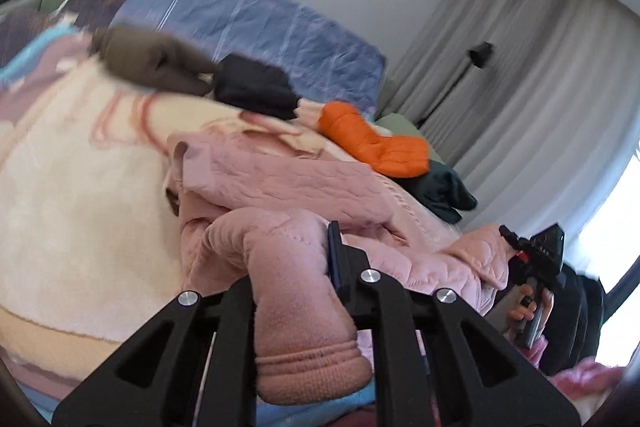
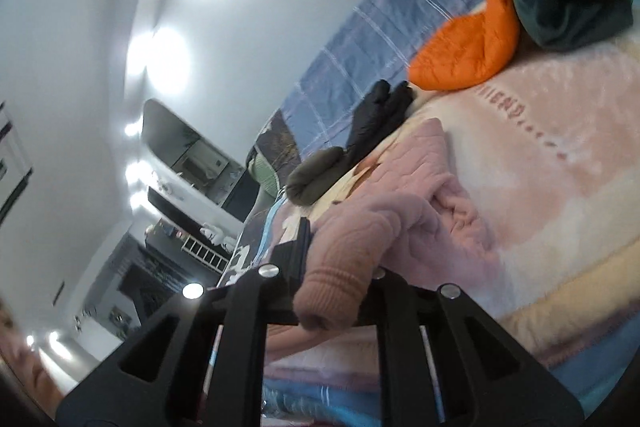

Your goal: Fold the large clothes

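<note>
A bed (image 1: 72, 163) fills both views, covered by a fluffy cream and pink blanket (image 2: 560, 163). Along the bed's far edge, against the white wall, lies a blue checked quilt (image 1: 256, 15). A large pink quilted garment (image 1: 288, 187) is spread over the middle of the blanket, crumpled, with both sleeves drawn toward the bed's near edge.

Near the far edge sit smaller clothes in a row: a dark teal bundle (image 2: 568, 7), an orange puffer piece (image 2: 468, 55) just beside it, a black item (image 2: 376, 123) and an olive-brown roll (image 2: 316, 175) touching one another.

The left gripper (image 1: 296, 267) has its jaws squeezed tight on one pink sleeve, whose ribbed cuff (image 1: 312, 367) hangs back toward the camera. The right gripper (image 2: 340, 267) has its jaws likewise pressed closed on the other sleeve, its ribbed cuff (image 2: 332, 295) drooping between the black arms. In the left wrist view, the right gripper shows at the right, with the person's hand (image 1: 528, 307) wrapped around its handle and pink fabric at its tip. Grey curtains (image 1: 520, 67) hang beyond.
</note>
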`<state>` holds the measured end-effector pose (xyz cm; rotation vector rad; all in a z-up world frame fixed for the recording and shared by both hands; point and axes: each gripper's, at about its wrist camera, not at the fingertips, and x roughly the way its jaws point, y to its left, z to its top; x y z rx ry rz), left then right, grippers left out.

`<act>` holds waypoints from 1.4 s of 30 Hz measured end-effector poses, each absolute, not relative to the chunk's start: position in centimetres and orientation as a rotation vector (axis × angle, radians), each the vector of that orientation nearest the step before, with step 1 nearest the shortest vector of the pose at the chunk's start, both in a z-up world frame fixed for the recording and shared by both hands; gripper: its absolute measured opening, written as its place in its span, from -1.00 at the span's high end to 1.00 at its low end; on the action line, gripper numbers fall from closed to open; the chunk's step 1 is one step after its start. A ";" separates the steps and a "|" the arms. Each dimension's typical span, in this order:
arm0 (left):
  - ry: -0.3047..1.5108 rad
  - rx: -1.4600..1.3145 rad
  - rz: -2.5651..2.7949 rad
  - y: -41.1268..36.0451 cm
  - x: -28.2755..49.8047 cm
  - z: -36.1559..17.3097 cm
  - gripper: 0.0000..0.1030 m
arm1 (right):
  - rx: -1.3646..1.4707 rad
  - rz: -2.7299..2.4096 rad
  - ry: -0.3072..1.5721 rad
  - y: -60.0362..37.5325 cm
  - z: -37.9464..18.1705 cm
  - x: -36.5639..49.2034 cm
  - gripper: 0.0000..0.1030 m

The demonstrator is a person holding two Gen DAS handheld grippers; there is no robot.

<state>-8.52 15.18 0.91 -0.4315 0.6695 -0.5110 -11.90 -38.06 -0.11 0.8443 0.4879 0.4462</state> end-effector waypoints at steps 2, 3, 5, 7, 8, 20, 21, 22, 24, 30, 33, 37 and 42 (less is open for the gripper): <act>0.688 -0.458 -0.505 15.7 -6.6 0.4 0.70 | 0.855 0.429 0.506 -38.4 -0.3 -8.5 0.77; 0.696 -0.470 -0.501 15.9 -5.0 0.1 0.69 | 0.849 0.419 0.516 -38.2 -0.1 -7.3 0.77; 0.721 -0.481 -0.481 15.9 -1.9 -0.4 0.68 | 0.830 0.390 0.544 -37.8 0.0 -4.1 0.77; 0.747 -0.474 -0.455 15.6 0.7 -0.9 0.67 | 0.810 0.348 0.583 -37.4 -0.3 -0.1 0.77; 0.766 -0.468 -0.435 15.5 2.6 -1.5 0.66 | 0.805 0.333 0.601 -37.2 -0.7 1.5 0.76; 0.901 -0.526 -0.427 17.1 9.2 -7.1 0.49 | 0.789 0.297 0.744 -36.7 -6.7 9.6 -0.06; 0.893 -0.512 -0.444 17.1 8.8 -6.3 0.48 | 0.769 0.290 0.714 -37.0 -6.0 8.9 -0.28; 0.882 -0.496 -0.459 17.0 8.3 -5.5 0.43 | 0.721 0.266 0.675 -37.3 -4.8 7.9 -0.33; 0.850 -0.472 -0.474 16.8 7.4 -4.0 0.22 | 0.636 0.248 0.629 -37.3 -2.9 6.4 -0.34; 0.666 -0.335 -0.325 18.3 3.7 -0.4 -0.48 | 0.315 0.244 0.617 -34.5 -1.4 3.0 -0.55; 0.689 -0.268 -0.344 17.5 2.7 -0.8 -0.48 | 0.178 0.229 0.704 -32.1 -3.3 3.6 -0.56; 0.741 -0.115 -0.341 14.6 2.4 -2.4 -0.48 | 0.156 0.205 0.762 -30.8 -4.9 5.2 -0.56; 0.814 -0.085 -0.306 14.1 4.9 -4.5 -0.48 | 0.259 0.182 0.774 -32.1 -5.3 8.3 -0.56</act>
